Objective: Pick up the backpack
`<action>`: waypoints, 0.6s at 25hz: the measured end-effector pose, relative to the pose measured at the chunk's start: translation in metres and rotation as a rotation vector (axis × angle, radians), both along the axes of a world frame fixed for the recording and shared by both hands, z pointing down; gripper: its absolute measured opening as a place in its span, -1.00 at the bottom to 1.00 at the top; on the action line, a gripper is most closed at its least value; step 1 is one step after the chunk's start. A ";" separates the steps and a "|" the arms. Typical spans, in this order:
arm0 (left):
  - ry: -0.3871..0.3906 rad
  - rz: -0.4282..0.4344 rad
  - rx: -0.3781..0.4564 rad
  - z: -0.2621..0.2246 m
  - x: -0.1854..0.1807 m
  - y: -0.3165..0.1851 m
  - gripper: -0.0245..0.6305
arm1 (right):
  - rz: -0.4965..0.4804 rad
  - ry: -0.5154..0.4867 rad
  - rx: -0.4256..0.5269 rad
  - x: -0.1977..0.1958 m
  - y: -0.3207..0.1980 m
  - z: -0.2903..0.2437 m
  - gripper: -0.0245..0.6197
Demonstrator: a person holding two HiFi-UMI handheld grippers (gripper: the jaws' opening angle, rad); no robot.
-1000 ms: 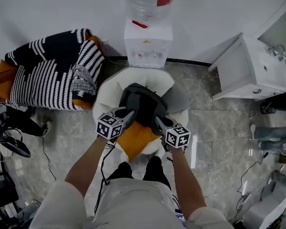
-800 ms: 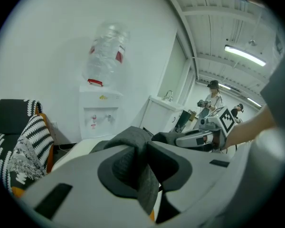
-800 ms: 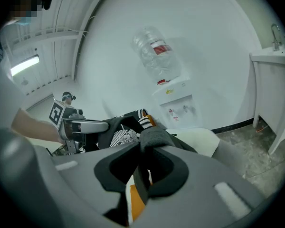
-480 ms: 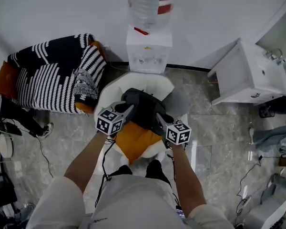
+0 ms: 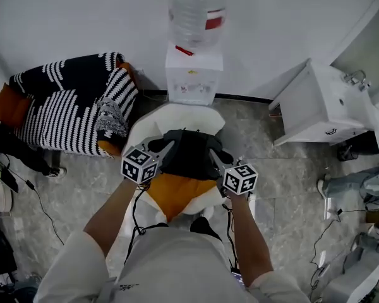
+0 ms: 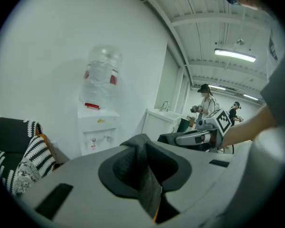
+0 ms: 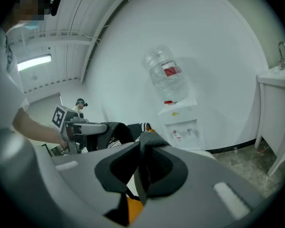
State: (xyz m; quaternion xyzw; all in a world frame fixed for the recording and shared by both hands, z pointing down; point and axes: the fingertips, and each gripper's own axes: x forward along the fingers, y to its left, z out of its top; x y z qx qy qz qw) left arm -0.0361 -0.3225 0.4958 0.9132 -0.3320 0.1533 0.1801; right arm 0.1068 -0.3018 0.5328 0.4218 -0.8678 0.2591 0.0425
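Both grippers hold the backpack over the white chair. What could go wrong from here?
The left gripper and the right gripper each pinch only a thin fold of the black and orange fabric backpack; their jaws have just been closing on it, but the fold could slip out.
The backpack hangs over the white round chair and may snag on it.
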 end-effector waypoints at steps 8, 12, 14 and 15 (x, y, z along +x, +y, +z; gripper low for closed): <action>0.065 0.027 0.091 -0.050 0.013 0.012 -0.79 | -0.005 -0.007 0.072 0.013 0.016 -0.049 -0.80; 0.100 0.037 0.144 -0.083 0.013 0.015 -0.78 | -0.016 0.002 0.126 0.013 0.023 -0.080 -0.80; 0.115 0.046 0.170 -0.099 0.014 0.017 -0.78 | -0.017 0.014 0.156 0.013 0.025 -0.094 -0.80; 0.121 0.051 0.183 -0.106 0.015 0.018 -0.78 | -0.016 0.018 0.170 0.013 0.025 -0.101 -0.80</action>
